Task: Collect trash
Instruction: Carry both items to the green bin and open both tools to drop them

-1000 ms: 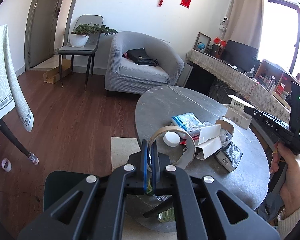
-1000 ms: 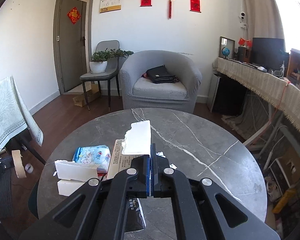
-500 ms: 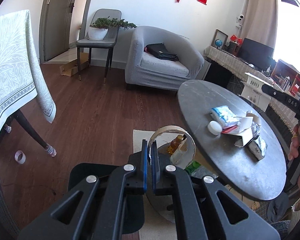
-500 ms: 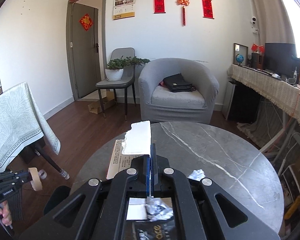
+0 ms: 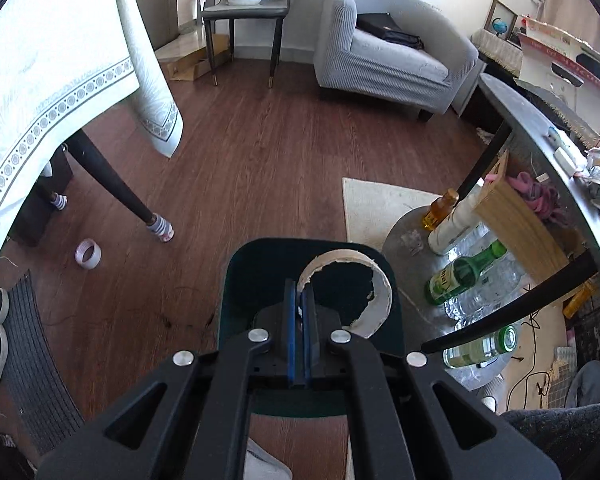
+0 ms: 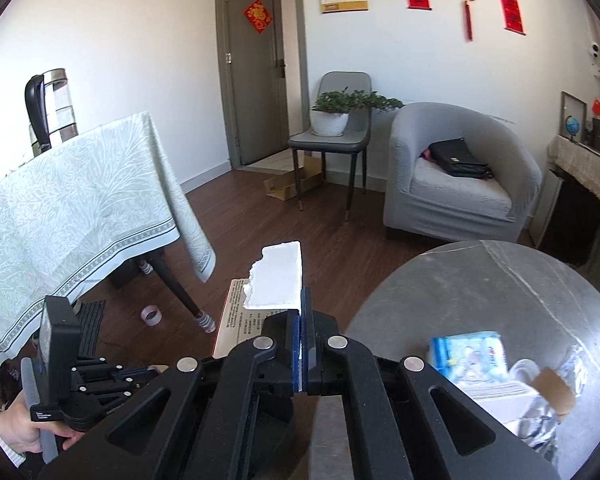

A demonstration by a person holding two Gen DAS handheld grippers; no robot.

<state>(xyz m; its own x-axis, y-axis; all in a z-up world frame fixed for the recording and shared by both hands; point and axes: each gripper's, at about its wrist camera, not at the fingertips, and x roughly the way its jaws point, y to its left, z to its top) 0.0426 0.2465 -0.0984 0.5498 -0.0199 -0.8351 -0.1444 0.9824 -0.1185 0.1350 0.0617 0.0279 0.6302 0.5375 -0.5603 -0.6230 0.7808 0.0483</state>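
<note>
My left gripper [image 5: 300, 294] is shut on a torn brown cardboard ring [image 5: 380, 280]. It points steeply down, and the ring hangs right over the open mouth of a dark bin [image 5: 256, 268] on the floor. My right gripper [image 6: 301, 300] is shut on a piece of white torn carton [image 6: 278, 276], held out past the left edge of the round grey marble table [image 6: 500, 288]. More trash lies on that table: a blue tissue pack [image 6: 468, 352], white paper and foil wrappers [image 6: 540, 412]. A hand [image 6: 20, 436] holds the left gripper's handle at lower left.
Bottles [image 5: 460, 276] and a wooden box [image 5: 512, 216] crowd the shelf under the marble table. A cloth-covered table [image 5: 40, 80] with dark legs stands to the left, a tape roll [image 5: 88, 254] on the wood floor beside it. A grey armchair [image 6: 456, 184] and a chair with a plant stand at the back.
My left gripper swung off the marble table and down over the bin, still holding the ring. My right gripper carried the white carton leftward, away from the table's middle toward its left edge.
</note>
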